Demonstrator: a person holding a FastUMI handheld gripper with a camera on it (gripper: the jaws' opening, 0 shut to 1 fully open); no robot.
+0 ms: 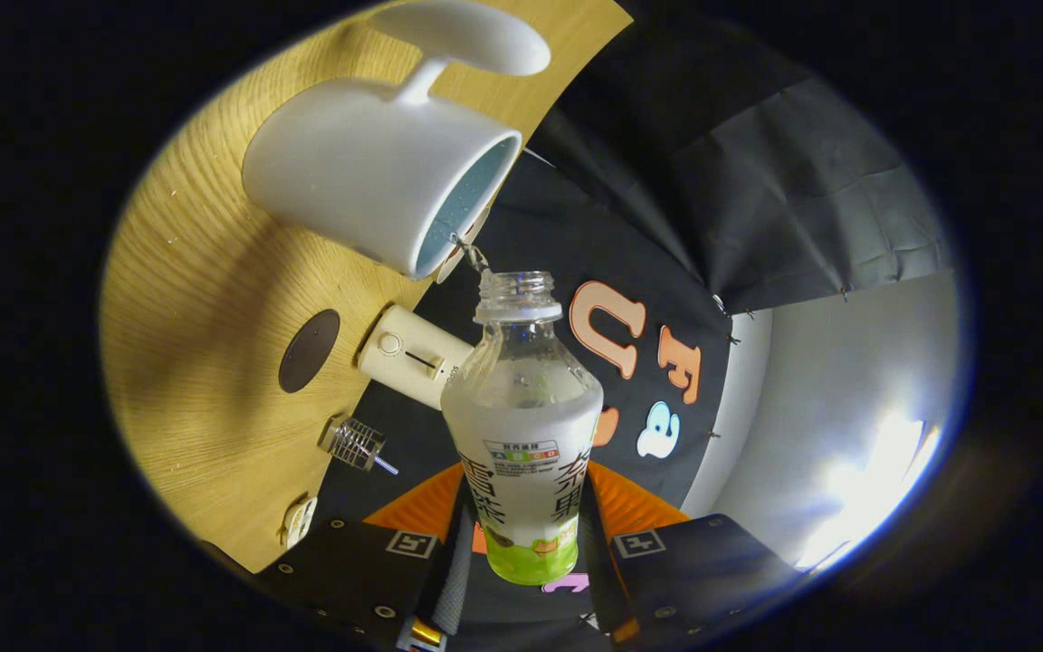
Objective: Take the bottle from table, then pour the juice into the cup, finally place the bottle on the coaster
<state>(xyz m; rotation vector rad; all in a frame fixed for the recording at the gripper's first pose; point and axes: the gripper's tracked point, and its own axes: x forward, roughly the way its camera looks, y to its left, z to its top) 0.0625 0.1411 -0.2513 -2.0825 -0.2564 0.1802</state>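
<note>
- two fingers of the gripper (526, 543) clench the bottle (523, 435) by its lower body, one on each side.
- bottle is uncapped, mouth pointing toward the rim of the white cup (368, 172); a thin stream runs from the mouth into the cup.
- cup stands on the wooden table (196, 299).
- dark round coaster (309, 350) lies on the table near the cup, apart from the bottle.
- a cream box (413, 355) and a small metal coil piece (354, 442) sit near the coaster.
</note>
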